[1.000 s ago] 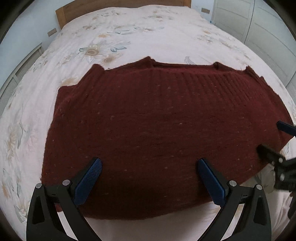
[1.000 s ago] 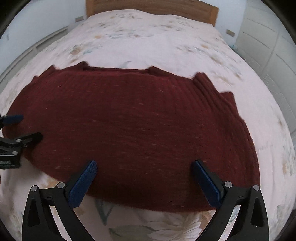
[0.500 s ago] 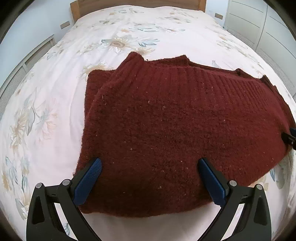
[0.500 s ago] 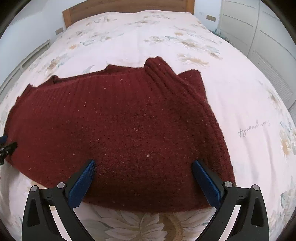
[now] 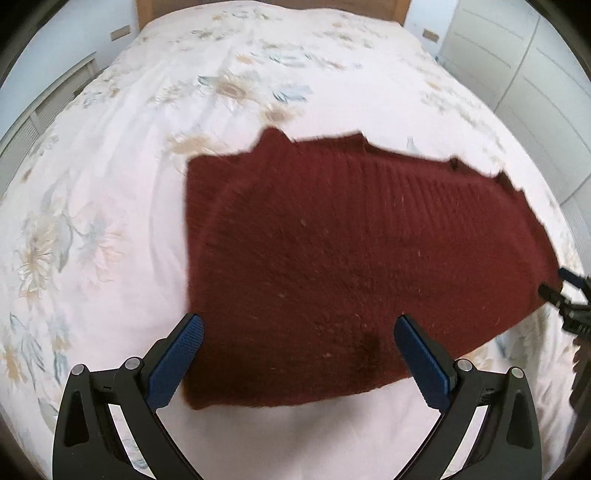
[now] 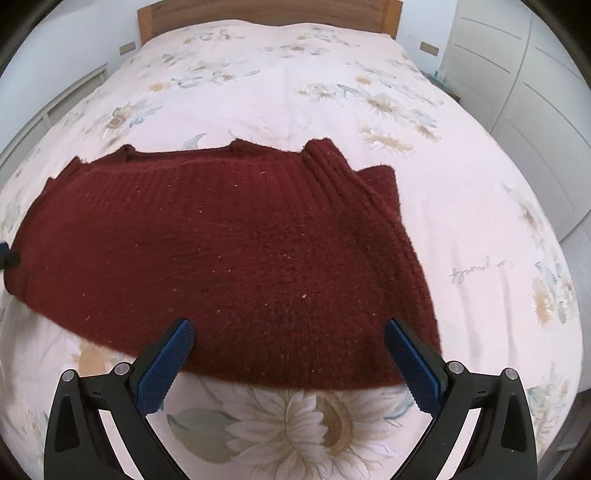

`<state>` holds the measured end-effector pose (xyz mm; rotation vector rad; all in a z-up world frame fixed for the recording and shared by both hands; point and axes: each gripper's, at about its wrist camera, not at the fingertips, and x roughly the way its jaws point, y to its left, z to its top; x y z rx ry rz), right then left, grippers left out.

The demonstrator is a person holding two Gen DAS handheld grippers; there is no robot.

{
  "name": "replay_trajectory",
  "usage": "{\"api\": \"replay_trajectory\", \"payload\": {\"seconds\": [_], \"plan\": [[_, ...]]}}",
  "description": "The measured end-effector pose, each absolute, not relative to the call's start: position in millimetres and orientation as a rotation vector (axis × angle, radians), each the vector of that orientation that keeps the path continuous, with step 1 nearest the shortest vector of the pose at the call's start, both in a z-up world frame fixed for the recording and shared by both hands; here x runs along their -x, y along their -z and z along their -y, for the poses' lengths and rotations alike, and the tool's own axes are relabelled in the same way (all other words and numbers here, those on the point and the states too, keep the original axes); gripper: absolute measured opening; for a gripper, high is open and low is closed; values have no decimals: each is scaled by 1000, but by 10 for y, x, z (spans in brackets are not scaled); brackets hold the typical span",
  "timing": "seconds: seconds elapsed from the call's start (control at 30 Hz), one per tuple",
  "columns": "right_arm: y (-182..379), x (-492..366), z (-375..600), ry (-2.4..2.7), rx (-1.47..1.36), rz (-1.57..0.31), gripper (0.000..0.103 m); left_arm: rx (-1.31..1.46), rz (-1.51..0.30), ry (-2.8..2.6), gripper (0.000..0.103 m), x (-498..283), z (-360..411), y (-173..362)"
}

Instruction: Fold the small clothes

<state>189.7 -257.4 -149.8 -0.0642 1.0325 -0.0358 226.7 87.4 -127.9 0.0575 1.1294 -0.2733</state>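
A dark red knitted sweater (image 5: 351, 258) lies flat on the bed, folded, with its sleeves tucked in along both sides. In the right wrist view the sweater (image 6: 229, 254) shows a ribbed sleeve folded over its right side. My left gripper (image 5: 299, 347) hovers open over the sweater's near left corner, nothing between its blue pads. My right gripper (image 6: 288, 350) hangs open over the near right hem, also holding nothing. The right gripper's fingertips (image 5: 554, 291) show at the far right edge of the left wrist view.
The white floral bedspread (image 6: 295, 85) covers the whole bed, with a wooden headboard (image 6: 266, 11) at the far end. White wardrobe doors (image 6: 524, 74) stand to the right. A low white radiator or ledge (image 5: 48, 107) runs along the left wall.
Both views have pulled back and shifted, so the sweater looks smaller and farther off. The left view is now blurred with motion. Both grippers remain open.
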Motion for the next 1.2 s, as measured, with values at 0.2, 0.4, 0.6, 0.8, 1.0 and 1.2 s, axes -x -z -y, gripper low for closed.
{"api": "replay_trajectory", "payload": {"seconds": [0.2,0.4,0.6,0.8,1.0,1.2], "plan": [[1337,-1730,2548,26,69,-1013,103,11,-1152,146,102,-2440,-1290,1252],[1313,-1544,2639,56,61,-1039,103,120,-1254,126,102,-2564,-1489,1575],[1323,-1416,2760,97,39,-1064,103,184,-1279,198,102,-2648,-1476,1722],[1282,-1378,2842,114,14,-1063,103,188,-1282,220,102,-2691,-1464,1778],[1239,-1389,2909,126,15,-1056,103,204,-1312,326,53,-2665,-1320,1759],[1222,-1348,3023,128,-4,-1049,103,99,-1305,337,22,-2627,-1106,1522]]}}
